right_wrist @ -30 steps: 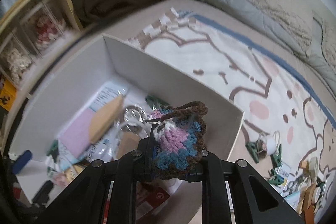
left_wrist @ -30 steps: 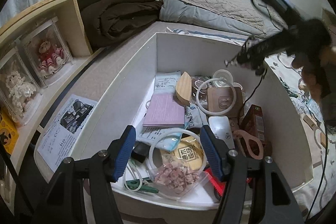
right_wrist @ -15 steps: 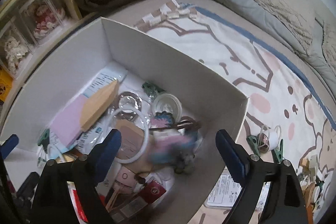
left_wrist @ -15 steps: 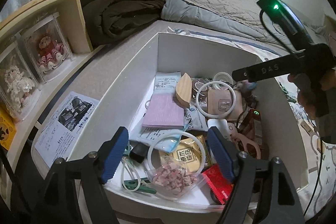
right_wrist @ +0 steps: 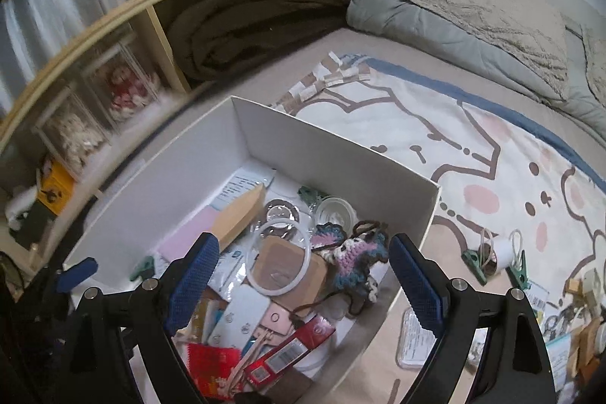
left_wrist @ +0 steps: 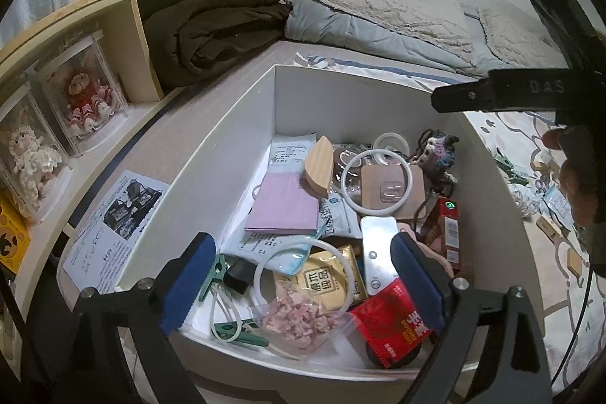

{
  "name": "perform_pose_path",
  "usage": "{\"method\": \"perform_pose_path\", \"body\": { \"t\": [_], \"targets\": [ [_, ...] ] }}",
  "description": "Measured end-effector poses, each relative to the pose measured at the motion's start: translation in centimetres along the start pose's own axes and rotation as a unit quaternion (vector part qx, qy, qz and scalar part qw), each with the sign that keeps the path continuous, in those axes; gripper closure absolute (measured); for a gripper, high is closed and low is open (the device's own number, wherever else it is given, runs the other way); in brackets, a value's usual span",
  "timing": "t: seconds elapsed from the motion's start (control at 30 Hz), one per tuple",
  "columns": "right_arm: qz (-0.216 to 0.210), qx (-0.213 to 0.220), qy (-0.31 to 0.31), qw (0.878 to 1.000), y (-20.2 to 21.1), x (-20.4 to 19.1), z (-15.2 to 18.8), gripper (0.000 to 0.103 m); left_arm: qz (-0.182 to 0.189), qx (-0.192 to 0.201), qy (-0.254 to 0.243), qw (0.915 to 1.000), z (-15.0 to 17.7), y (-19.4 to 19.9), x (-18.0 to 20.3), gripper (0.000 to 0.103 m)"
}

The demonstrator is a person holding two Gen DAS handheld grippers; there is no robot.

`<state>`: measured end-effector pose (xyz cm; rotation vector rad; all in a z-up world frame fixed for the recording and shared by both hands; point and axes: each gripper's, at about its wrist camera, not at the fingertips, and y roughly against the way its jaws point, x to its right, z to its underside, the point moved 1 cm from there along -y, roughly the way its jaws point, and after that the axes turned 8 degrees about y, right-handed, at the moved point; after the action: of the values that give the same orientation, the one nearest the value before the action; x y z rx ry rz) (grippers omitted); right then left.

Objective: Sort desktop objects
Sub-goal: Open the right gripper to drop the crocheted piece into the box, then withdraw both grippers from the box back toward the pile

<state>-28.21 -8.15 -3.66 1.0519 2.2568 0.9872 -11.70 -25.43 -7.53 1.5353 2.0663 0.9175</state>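
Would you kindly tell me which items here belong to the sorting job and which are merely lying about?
Job:
- white box
- crochet pouch, lying in the box
- green clips and white spool on the blanket

Lying about:
- brown blanket on the shelf
- boxed dolls
- grey bedding

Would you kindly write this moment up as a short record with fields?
container: white box, open top
crochet piece: lies in the box, beside the white ring
right gripper: open, empty, above the box
left gripper: jaws just opening, nothing between them
unsorted: clips and small items on the rug
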Motion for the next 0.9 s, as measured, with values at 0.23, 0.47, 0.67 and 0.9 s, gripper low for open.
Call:
{"method": "perform_pose_path", "body": {
  "t": [0.23,0.47,0.67,0.9],
  "targets": [
    [-0.006,0.015,0.004,1.000,1.6,-0.2,1.2,0.012,0.001,0.004,0.000,1.0000,-0.1,0.7,0.6,0.008],
    [0.028,0.019,0.015,0.999,3.2,-0.4,3.0,0.003,0.005,0.011,0.002,0.9999,-0.1,1.6,1.1,0.008],
    [0.056,0.034,0.017,0.998,4.8,-0.3,4.4,0.003,0.010,0.024,0.013,0.9996,-0.3,2.7,1.4,0.005],
    [0.078,0.052,0.019,0.995,6.5,-0.1,6.3,0.000,0.018,0.040,0.024,0.9988,-0.2,3.8,1.9,0.000]
  ]
}}
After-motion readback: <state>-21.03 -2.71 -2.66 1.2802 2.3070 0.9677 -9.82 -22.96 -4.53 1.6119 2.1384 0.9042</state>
